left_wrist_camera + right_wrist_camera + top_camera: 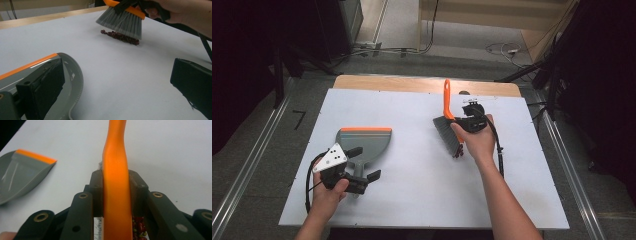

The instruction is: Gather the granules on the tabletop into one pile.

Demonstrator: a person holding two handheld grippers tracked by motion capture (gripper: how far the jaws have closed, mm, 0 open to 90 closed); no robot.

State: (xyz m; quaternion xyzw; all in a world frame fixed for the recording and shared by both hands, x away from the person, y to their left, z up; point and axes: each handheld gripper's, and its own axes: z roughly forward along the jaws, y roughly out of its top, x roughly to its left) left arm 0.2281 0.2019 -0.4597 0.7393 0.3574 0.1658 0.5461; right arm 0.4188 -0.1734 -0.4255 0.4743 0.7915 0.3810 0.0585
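Note:
A grey dustpan (364, 139) with an orange lip lies on the left of the white table (422, 195). My left gripper (363, 163) is open over its handle end; in the left gripper view (117, 75) one jaw hangs above the dustpan (67, 82), the other above bare table. My right gripper (460, 120) is shut on the orange handle of a brush (446, 102), whose grey bristles (122, 21) point down at a short row of dark red beans (120, 37). The handle (116, 182) runs straight up between the right jaws, with beans (138, 227) below.
A wooden strip (422, 84) edges the table's far side. Cables and dark stands sit on the floor beyond. The dustpan (20, 175) lies left of the brush, with open white surface between them.

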